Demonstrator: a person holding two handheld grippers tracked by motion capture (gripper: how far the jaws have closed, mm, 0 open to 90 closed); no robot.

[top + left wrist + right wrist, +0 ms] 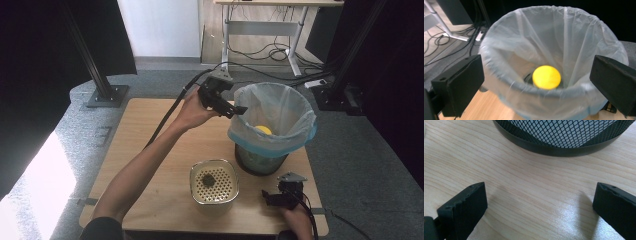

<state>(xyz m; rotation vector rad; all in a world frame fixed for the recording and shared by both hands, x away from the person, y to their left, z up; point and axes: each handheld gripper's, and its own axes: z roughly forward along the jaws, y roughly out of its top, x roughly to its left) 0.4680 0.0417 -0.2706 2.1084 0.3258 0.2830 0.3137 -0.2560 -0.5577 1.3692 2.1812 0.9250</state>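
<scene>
Holding the left tongs at the near rim of the lined mesh bin, you have the jaws spread wide with nothing between them, and the yellow ball already lies down inside the plastic liner, near the bottom. I judge the drop done, so the step in hand is a clean withdrawal. Draw the left tongs back toward you and slightly up, keeping the jaws clear of the liner's folded edge, since a snagged bag could tip the light bin or pull the liner loose. Keep the trailing cable off the bench edge as you retreat.

Next comes the cream perforated container near the front of the bench, with a dark green clump lying on its lid; pass over it without brushing it.

At the right, your right tongs rest low over the wood beside the bin's black base, jaws apart and empty. Leave them still until the left hand is clear.
</scene>
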